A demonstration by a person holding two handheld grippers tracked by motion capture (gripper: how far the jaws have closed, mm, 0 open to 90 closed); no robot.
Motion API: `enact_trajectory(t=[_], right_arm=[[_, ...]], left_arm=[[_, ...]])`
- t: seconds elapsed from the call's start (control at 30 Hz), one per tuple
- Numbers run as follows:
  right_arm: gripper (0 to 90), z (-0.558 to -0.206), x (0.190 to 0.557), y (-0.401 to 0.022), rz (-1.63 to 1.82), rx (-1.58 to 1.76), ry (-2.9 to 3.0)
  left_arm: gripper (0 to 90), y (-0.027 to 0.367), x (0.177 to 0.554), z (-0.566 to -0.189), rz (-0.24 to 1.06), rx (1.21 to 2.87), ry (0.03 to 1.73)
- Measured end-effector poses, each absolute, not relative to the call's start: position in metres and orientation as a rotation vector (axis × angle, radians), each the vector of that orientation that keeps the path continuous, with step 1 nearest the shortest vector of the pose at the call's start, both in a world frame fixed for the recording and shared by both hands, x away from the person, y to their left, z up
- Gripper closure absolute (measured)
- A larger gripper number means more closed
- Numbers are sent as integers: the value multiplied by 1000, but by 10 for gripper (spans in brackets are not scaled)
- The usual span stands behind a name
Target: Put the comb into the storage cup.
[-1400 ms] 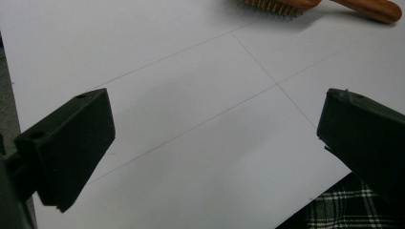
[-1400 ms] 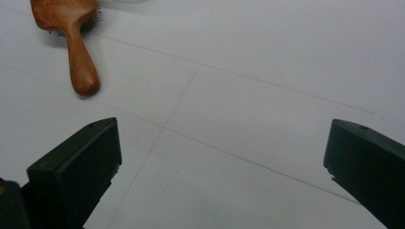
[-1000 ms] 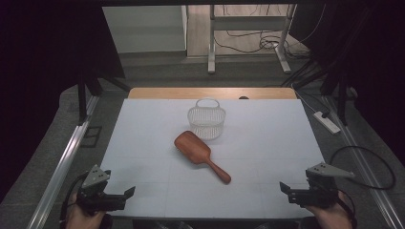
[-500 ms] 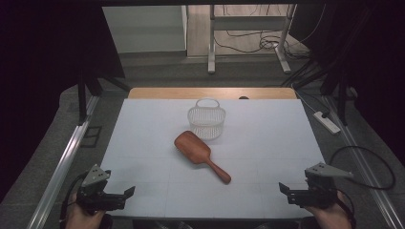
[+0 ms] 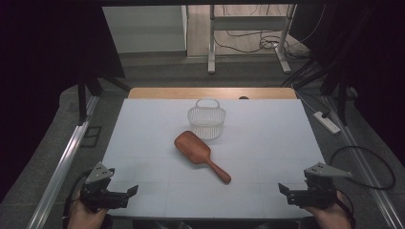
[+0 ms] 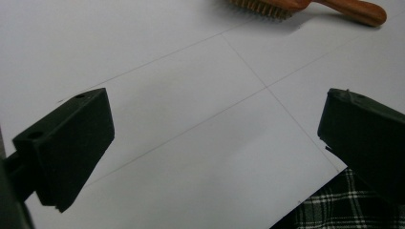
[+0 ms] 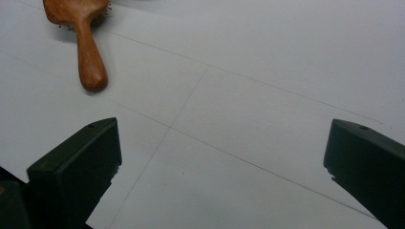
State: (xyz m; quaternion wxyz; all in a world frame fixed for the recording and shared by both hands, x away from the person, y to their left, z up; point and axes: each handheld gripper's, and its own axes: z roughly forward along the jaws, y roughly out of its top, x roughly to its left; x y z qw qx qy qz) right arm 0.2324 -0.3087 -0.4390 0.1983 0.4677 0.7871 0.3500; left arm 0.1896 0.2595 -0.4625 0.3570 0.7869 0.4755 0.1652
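One wooden hairbrush (image 5: 199,154) lay mid-tabletop (image 5: 267,143) just before one white wire basket (image 5: 206,120), while the left claw (image 5: 125,195) and right claw (image 5: 284,192) gaped wide, empty, at the near corners.

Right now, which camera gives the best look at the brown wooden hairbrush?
The high view: the brown wooden hairbrush lies whole on the white table, bristles down, just in front of the white wire basket. The left gripper view catches its bristles and handle at the top edge; the right gripper view shows mostly the handle.
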Motion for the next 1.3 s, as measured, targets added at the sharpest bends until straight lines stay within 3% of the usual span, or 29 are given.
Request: enact_trajectory(t=[1.3], right_arm=[[0, -439, 233, -306, 977, 1281, 2223]], left_arm=[[0, 217, 239, -460, 273, 2128, 1128]])
